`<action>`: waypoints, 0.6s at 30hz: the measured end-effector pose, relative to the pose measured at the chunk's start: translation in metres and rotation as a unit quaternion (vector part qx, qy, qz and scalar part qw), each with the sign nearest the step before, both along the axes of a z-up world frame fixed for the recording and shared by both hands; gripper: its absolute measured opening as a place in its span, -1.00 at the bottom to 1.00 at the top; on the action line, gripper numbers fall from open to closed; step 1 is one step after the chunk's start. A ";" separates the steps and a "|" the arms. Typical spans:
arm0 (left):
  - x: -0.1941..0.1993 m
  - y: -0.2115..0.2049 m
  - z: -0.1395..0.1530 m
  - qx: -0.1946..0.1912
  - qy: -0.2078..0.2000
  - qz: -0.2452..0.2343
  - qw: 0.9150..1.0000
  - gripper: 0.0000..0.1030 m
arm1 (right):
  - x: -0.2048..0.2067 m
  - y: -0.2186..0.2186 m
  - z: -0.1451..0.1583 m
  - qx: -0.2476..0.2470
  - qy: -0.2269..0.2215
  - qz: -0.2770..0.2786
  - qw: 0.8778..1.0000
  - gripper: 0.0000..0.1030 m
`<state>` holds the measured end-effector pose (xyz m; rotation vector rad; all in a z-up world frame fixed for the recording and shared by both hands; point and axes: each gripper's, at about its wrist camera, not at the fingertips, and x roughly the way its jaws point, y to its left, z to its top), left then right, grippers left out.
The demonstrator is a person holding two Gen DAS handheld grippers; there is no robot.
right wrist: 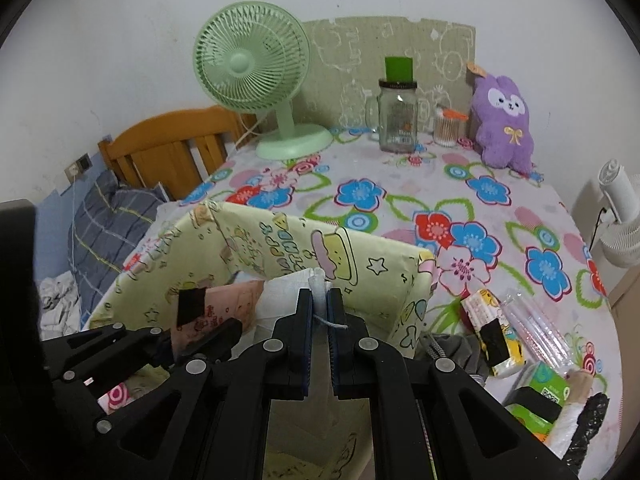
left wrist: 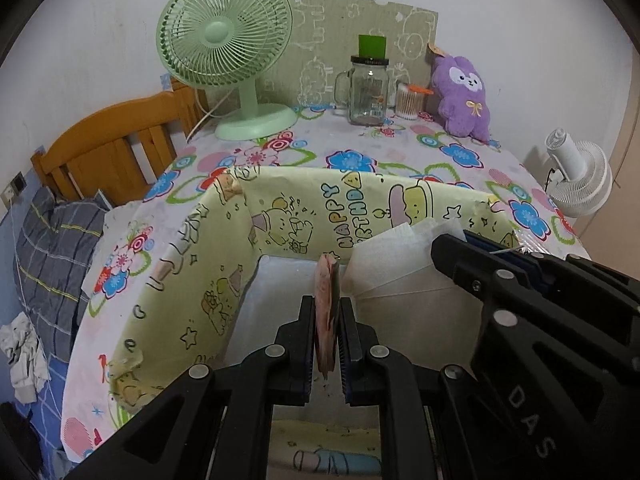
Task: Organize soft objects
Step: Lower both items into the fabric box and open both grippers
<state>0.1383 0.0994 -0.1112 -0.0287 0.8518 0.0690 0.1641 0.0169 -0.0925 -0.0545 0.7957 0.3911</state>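
A: What does the left gripper (left wrist: 327,320) hold?

B: It is clamped on a thin pink packet (left wrist: 326,304), over the yellow box (left wrist: 280,208). Light, floppy; pinching its edge suits it.

A: And the right gripper (right wrist: 319,312)?

B: Closed on a limp white tissue pack (right wrist: 292,284) by its top edge. Farther off, the purple plush (right wrist: 505,120) sits untouched.

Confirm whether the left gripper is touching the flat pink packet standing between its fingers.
Touching. In the left wrist view the left gripper has both pads pressed against the faces of the flat pink packet, with no gap on either side.
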 end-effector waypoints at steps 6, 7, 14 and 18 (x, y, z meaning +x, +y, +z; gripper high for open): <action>0.006 -0.003 -0.004 -0.002 0.003 0.001 1.000 -0.83 | 0.007 -0.001 -0.005 -0.010 -0.004 0.004 1.000 -0.81; 0.008 -0.002 -0.005 -0.002 0.004 0.001 1.000 -0.83 | 0.009 -0.001 -0.005 -0.012 -0.006 0.005 1.000 -0.81; 0.015 -0.005 -0.006 0.000 0.005 0.001 1.000 -0.58 | 0.030 -0.001 -0.008 -0.013 -0.017 0.025 0.999 -0.81; 0.017 -0.006 -0.006 -0.003 0.005 0.002 1.000 -0.42 | 0.036 -0.002 -0.009 -0.005 -0.023 0.039 0.999 -0.82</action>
